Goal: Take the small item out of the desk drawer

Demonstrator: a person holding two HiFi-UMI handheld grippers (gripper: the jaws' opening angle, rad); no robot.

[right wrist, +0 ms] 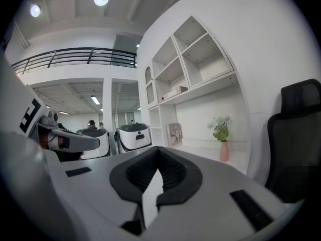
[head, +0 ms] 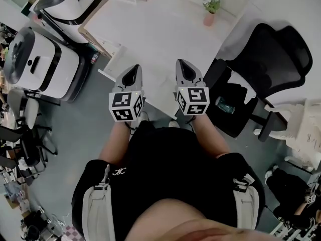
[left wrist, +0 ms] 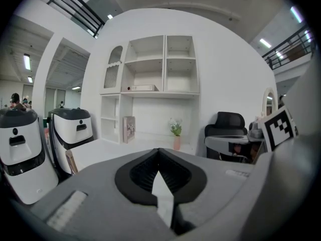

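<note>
I stand at the near edge of a white desk [head: 150,29] and hold both grippers level in front of me, pointed at it. My left gripper [head: 134,68] is shut with nothing between its fingers; in its own view the left gripper [left wrist: 159,150] has its jaws meeting at a point. My right gripper [head: 182,62] hangs beside it, also shut and empty, and the right gripper [right wrist: 159,149] looks the same in its own view. I cannot make out a drawer front or the small item in any view.
A pink vase with flowers [head: 210,6] stands at the desk's far side, below white wall shelves [left wrist: 150,84]. A black office chair [head: 268,64] with a bottle [head: 224,106] on its seat stands at the right. Two white machines [head: 35,59] stand at the left.
</note>
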